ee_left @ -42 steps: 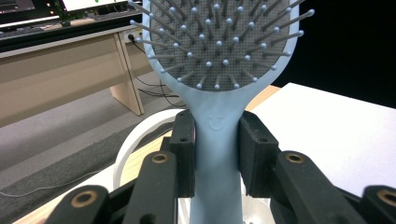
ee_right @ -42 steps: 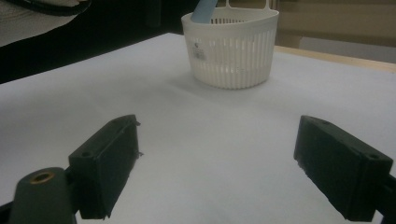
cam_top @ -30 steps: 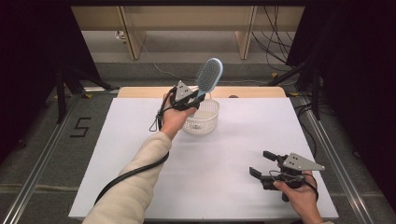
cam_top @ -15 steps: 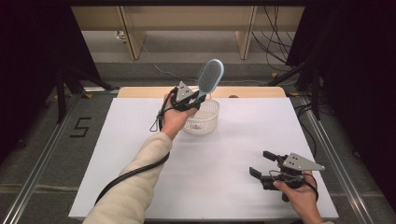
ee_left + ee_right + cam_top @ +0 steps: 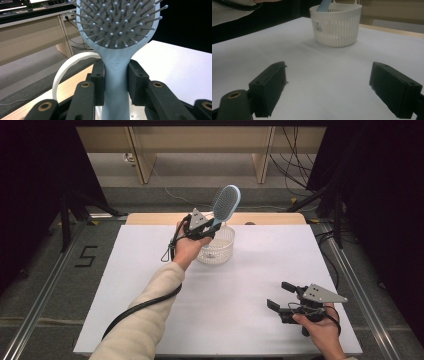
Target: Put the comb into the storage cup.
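A light blue hairbrush (image 5: 226, 204) points up and away over a white slatted basket (image 5: 218, 245) at the far middle of the table. My left gripper (image 5: 209, 229) is shut on its handle (image 5: 115, 82), both black pads pressing the sides, bristles facing the camera in the left gripper view. The handle's lower end (image 5: 324, 5) dips inside the basket (image 5: 337, 23). My right gripper (image 5: 281, 295) rests low near the table's front right, open, with only the white tabletop (image 5: 327, 75) between its jaws.
The white table (image 5: 150, 285) has a wooden strip (image 5: 150, 218) along its far edge. Beyond it stand wooden desk legs (image 5: 142, 155) and floor cables (image 5: 295, 150). The left gripper's cable (image 5: 135, 307) trails along the sleeve.
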